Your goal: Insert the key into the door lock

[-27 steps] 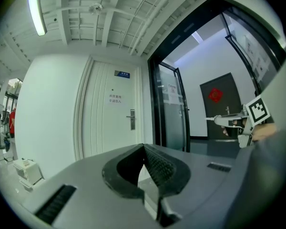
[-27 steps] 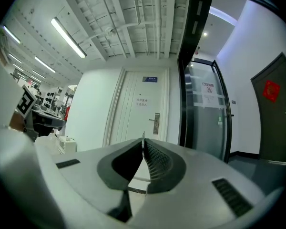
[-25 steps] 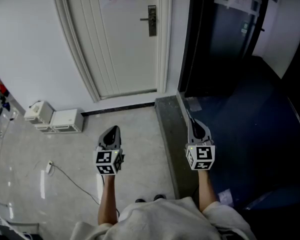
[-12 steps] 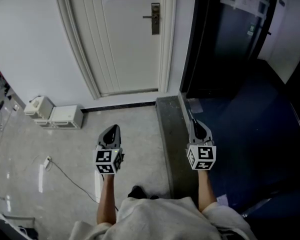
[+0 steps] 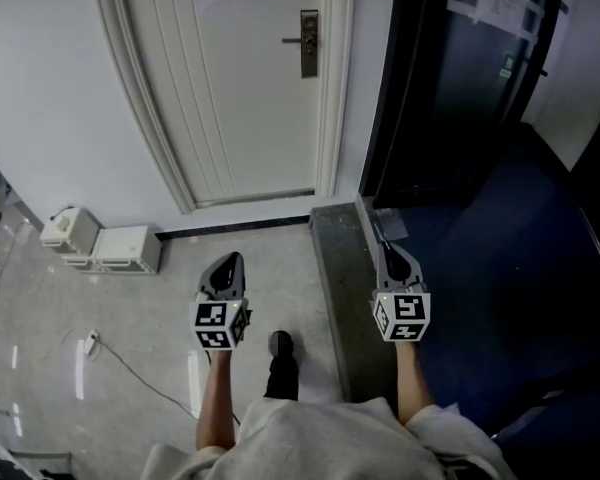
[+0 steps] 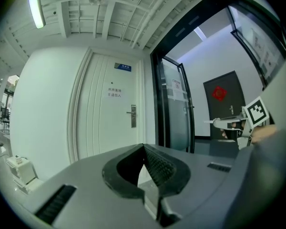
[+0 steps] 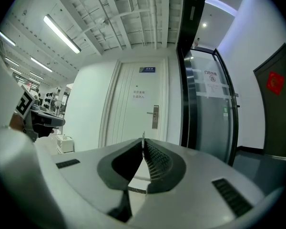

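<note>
Key (image 7: 143, 138), a thin sliver, is pinched at the closed tips of the right gripper (image 7: 143, 147). From there the lock (image 5: 306, 43) on the door (image 5: 240, 98) lies at 11 o'clock, well apart. At 9 o'clock, the left gripper (image 6: 144, 148) has its jaws pressed together, empty.

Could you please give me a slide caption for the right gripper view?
Right gripper, shut on a thin key, faces the closed white door and its handle lock.
</note>
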Action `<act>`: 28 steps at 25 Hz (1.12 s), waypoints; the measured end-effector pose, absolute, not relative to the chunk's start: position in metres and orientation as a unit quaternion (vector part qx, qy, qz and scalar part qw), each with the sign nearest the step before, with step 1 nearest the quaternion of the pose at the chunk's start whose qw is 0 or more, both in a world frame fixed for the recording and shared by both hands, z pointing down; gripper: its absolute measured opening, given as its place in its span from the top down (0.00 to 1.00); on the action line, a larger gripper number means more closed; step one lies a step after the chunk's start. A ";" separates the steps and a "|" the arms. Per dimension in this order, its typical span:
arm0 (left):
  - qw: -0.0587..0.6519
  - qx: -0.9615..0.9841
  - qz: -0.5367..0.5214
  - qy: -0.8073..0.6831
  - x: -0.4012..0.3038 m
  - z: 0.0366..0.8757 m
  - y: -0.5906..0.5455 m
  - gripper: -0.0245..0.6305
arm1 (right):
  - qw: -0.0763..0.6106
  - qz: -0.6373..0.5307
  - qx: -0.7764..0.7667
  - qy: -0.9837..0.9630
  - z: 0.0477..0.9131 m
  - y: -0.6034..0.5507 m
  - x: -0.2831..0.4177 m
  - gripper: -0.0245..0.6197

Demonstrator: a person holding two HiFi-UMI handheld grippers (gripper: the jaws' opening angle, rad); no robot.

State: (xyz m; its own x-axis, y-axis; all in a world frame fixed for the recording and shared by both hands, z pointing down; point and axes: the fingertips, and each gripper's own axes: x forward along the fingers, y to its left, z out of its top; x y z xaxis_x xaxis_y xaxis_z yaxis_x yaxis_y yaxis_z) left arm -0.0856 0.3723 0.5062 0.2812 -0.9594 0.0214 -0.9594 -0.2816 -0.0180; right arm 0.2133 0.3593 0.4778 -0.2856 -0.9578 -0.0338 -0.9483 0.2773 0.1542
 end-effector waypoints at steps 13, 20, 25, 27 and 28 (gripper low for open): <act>-0.002 -0.816 -0.002 0.578 -0.131 0.458 0.153 0.94 | 0.040 -0.084 0.612 -0.785 0.424 0.153 0.163 0.92; 0.000 -0.825 0.003 0.565 -0.144 0.440 0.048 0.94 | 0.049 -0.085 0.622 -0.777 0.411 0.054 0.145 0.92; -0.003 -0.828 -0.001 0.561 -0.159 0.441 -0.007 0.94 | 0.053 -0.084 0.626 -0.774 0.412 0.001 0.132 0.92; -0.003 -0.830 -0.004 0.558 -0.162 0.441 -0.025 0.94 | 0.053 -0.082 0.628 -0.772 0.413 -0.015 0.129 0.92; -0.003 -0.831 -0.005 0.557 -0.162 0.442 -0.033 0.94 | 0.055 -0.080 0.629 -0.771 0.414 -0.022 0.129 0.92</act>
